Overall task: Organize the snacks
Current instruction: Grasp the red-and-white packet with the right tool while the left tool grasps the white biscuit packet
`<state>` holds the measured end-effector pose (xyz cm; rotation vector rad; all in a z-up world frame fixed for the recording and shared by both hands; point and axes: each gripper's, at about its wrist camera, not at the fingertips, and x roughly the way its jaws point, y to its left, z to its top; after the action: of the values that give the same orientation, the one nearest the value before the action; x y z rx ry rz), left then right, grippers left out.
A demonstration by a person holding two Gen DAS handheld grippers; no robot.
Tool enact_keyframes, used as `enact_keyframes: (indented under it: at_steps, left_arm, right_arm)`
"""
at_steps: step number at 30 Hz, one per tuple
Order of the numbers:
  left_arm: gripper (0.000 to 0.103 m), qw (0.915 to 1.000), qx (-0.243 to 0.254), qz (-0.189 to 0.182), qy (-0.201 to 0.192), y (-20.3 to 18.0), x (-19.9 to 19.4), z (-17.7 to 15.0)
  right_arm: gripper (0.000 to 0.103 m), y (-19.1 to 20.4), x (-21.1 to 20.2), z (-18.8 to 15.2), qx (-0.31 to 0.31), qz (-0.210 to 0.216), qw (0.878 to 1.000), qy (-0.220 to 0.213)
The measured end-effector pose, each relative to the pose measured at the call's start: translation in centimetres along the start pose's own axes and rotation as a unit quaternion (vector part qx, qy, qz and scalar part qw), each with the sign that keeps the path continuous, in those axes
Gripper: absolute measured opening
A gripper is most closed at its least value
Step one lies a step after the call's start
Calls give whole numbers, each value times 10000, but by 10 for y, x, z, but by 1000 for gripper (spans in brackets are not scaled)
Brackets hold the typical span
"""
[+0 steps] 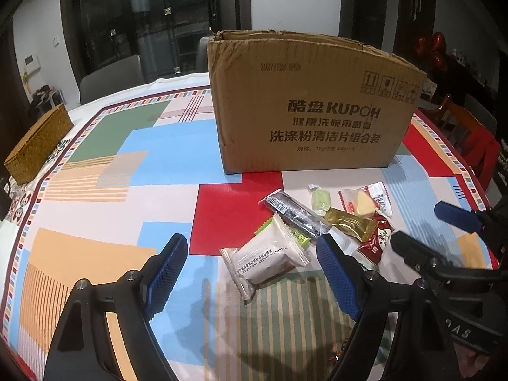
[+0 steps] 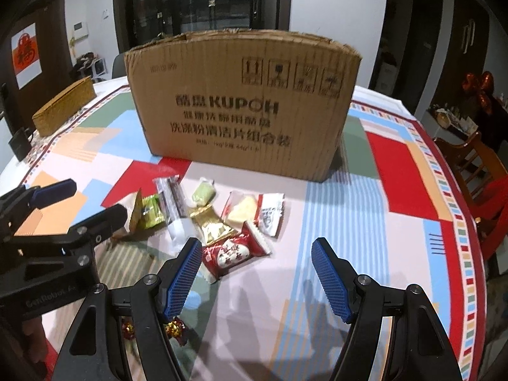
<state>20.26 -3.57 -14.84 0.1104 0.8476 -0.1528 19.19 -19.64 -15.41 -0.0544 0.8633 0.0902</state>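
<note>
Open patchwork tablecloth (image 1: 158, 158) stretches left of the KUPOH cardboard box (image 1: 311, 108), bare as far as a woven basket (image 1: 38, 146) near the table's left edge. In front of the box, the snack packets (image 2: 222, 219) lie clustered: a grey-white pastry pack (image 1: 270, 254), a dark bar (image 1: 295, 212), a gold wrapper (image 2: 211, 225), a red-and-white pack (image 2: 235, 250). The left gripper (image 1: 250, 273) hangs wide and empty over the pastry pack; the right gripper (image 2: 257, 273) likewise gapes, holding nothing. Chairs ring the dim room.

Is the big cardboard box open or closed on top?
Open. The cardboard box stands upright on the table, and its ragged top edge shows no flaps folded over it. Whether anything is inside, cannot tell.
</note>
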Motion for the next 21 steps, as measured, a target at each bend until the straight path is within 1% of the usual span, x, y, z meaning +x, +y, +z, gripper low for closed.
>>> enact_keyframes:
  at_steps: [8,16,19,21]
  left_arm:
    - [83,9999,-63,33,139,1,14,-3]
    - [82,9996,-143,17,249,5,24,-6]
    - [79,9993,-202,-1,314,8,29,-8]
    - [74,9991,-229,-13,360,10,31,-9]
  right_arm:
    - [72,7,16,-6,-117,169,9996,193]
    - [72,10,29,-5,-143,247,9991,304]
    - [72,12,34,-6,-161,267,9989,353]
    - [72,13,37,-7,-172,274,9988,361]
